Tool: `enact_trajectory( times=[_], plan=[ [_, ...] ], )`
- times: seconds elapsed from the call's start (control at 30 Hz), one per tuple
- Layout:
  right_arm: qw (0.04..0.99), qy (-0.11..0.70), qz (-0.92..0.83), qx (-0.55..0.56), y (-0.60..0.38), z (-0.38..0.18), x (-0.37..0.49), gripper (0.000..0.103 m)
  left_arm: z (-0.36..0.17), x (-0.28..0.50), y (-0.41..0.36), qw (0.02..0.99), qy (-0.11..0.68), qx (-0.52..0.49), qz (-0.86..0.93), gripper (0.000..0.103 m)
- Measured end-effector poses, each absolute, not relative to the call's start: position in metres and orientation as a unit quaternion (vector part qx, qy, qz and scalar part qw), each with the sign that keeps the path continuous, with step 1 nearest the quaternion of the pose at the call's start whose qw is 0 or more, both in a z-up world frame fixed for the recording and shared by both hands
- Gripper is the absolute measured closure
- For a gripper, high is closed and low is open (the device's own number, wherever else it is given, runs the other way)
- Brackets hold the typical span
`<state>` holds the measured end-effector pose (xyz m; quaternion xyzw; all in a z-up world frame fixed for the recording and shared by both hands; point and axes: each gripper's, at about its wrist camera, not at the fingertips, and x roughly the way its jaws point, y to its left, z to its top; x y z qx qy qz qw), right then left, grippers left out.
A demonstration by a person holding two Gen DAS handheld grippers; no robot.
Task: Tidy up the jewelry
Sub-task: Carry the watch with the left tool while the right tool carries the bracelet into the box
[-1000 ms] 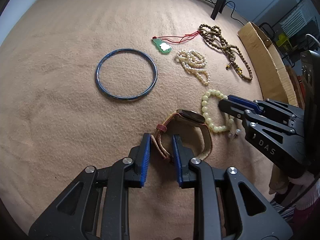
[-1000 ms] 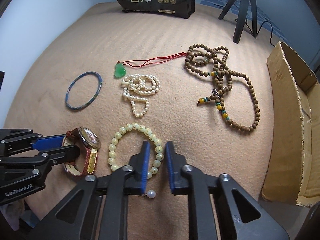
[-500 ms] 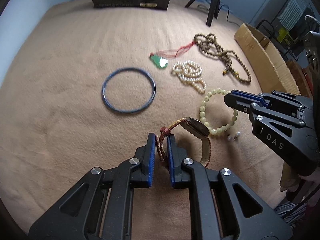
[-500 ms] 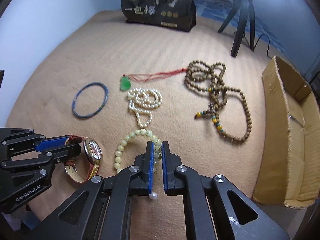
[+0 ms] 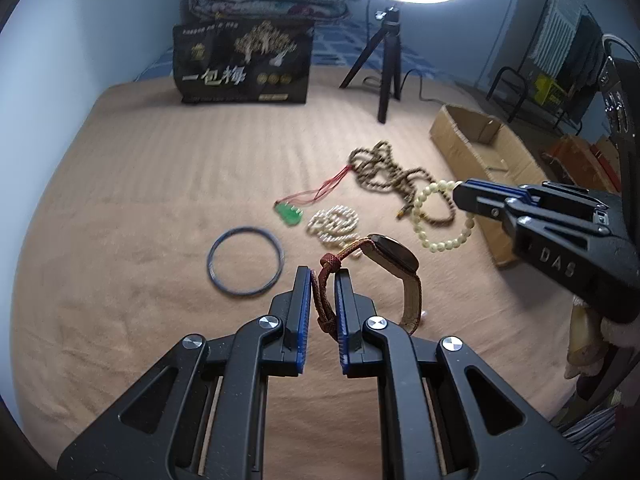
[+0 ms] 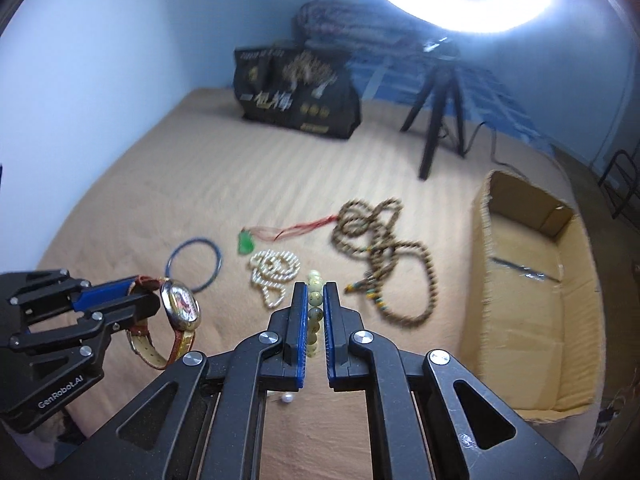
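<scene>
My left gripper [image 5: 323, 276] is shut on the brown strap of a wristwatch [image 5: 394, 258], which hangs in the air above the tan blanket [image 5: 120, 240]. From the right wrist view that gripper [image 6: 138, 292] holds the watch [image 6: 182, 304] with its dial showing. My right gripper [image 6: 315, 292] is shut on a pale yellow bead bracelet [image 6: 314, 300], lifted off the blanket. In the left wrist view the right gripper [image 5: 460, 196] carries that bracelet [image 5: 440, 236] as a hanging loop. A blue bangle [image 5: 245, 261], a green pendant [image 5: 289, 213] on red cord, a pearl strand [image 5: 334, 224] and brown prayer beads [image 5: 384, 176] lie on the blanket.
An open cardboard box [image 6: 532, 292] lies at the blanket's right edge. A black printed bag [image 5: 244, 68] and a tripod [image 5: 380, 64] under a ring light stand at the back. One loose pearl [image 6: 286, 399] lies near me.
Both grippers closed on their pieces and rose: the watch and the yellow bracelet left the blanket. Both cameras tilted up, so the bag, tripod and ring light came into view.
</scene>
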<state>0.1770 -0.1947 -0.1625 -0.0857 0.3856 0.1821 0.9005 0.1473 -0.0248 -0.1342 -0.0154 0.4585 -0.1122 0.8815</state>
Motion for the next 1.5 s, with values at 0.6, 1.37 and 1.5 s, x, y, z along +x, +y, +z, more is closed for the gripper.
enact_trajectory(
  times=[0.6, 1.37, 1.5],
  plan=[
    [0.937, 0.34, 0.072, -0.027, -0.318, -0.123, 0.183, 0.097, -0.098, 0.163, -0.103, 0.888, 0.42, -0.024, -0.186, 0.093],
    [0.924, 0.381, 0.007, 0.031, -0.411, -0.152, 0.206, 0.097, -0.126, 0.239, -0.232, 0.858, 0.451, -0.026, -0.245, 0.093],
    [0.92, 0.389, 0.009, 0.036, -0.414, -0.157, 0.206, 0.097, -0.136, 0.254, -0.246, 0.854, 0.46, -0.023, -0.243, 0.093]
  ],
)
